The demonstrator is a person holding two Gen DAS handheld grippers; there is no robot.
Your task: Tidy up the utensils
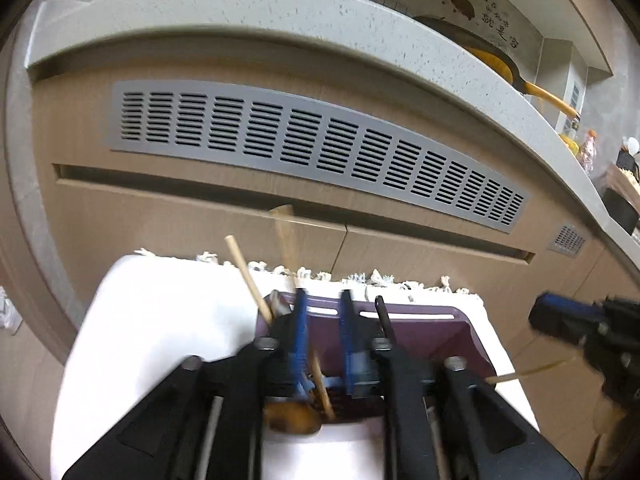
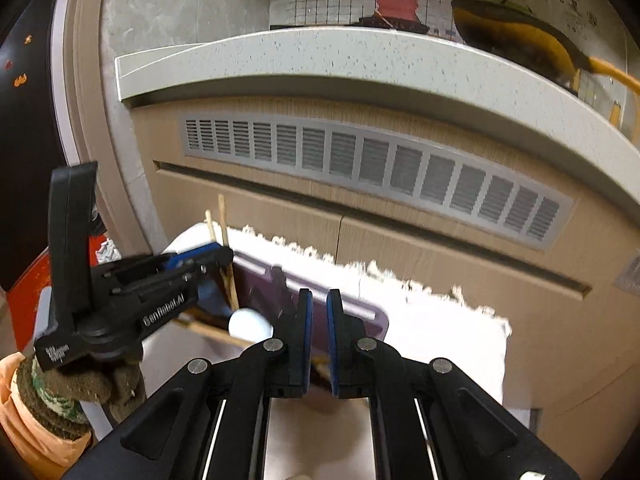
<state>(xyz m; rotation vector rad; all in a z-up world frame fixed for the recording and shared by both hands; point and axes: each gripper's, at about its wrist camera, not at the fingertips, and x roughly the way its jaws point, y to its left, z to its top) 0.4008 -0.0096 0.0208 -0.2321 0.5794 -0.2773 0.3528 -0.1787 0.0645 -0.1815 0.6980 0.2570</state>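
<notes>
Behind everything we see wooden cabinet fronts with a grey vent (image 1: 316, 148) under a speckled counter (image 1: 240, 12) carrying a pan (image 2: 520, 36). Our tabletop (image 1: 160, 320) wears a white fringed cloth, and on it sits a purple tray (image 1: 448, 332) holding wooden utensils (image 1: 248, 276), blurred and partly hidden by the left tongs (image 1: 324, 320). Those tongs stand apart, a wooden spoon (image 1: 320, 380) loose between them. The right tongs (image 2: 317, 320) show a narrow gap, nothing clamped. A white ball-like thing (image 2: 248, 324) stays unclear.
</notes>
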